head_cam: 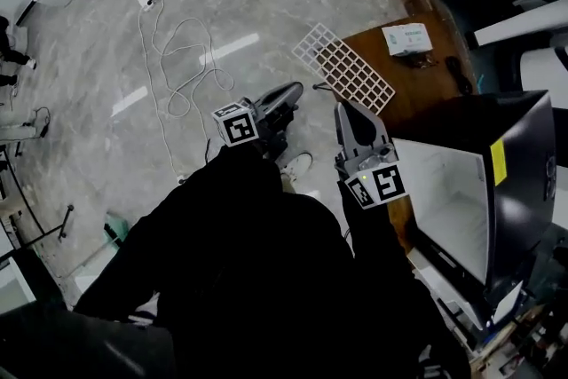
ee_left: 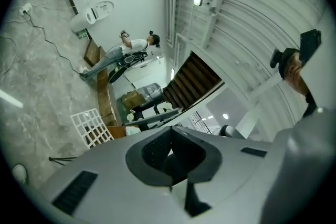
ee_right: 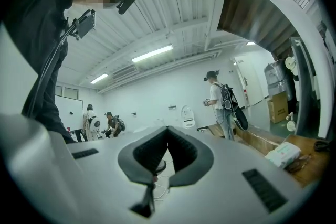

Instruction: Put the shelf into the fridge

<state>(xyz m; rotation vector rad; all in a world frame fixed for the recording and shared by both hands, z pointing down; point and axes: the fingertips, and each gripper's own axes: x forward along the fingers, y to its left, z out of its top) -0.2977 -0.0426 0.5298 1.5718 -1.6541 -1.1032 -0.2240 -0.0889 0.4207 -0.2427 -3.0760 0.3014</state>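
Observation:
The white wire-grid shelf (head_cam: 344, 67) lies half on the brown table (head_cam: 417, 80), its far corner hanging over the table's left edge; it also shows small in the left gripper view as the shelf (ee_left: 91, 127). The black mini fridge (head_cam: 484, 195) stands at the right with its white inside facing left. My left gripper (head_cam: 288, 93) hovers over the floor, left of the shelf, jaws shut and empty. My right gripper (head_cam: 348, 115) is just below the shelf, jaws shut and empty. Both gripper views tilt upward toward ceiling and walls.
A small white box (head_cam: 406, 38) and a dark cable lie on the table behind the shelf. White cords (head_cam: 182, 71) loop across the grey marble floor. Several people stand far off in the right gripper view. My dark-clothed body fills the lower head view.

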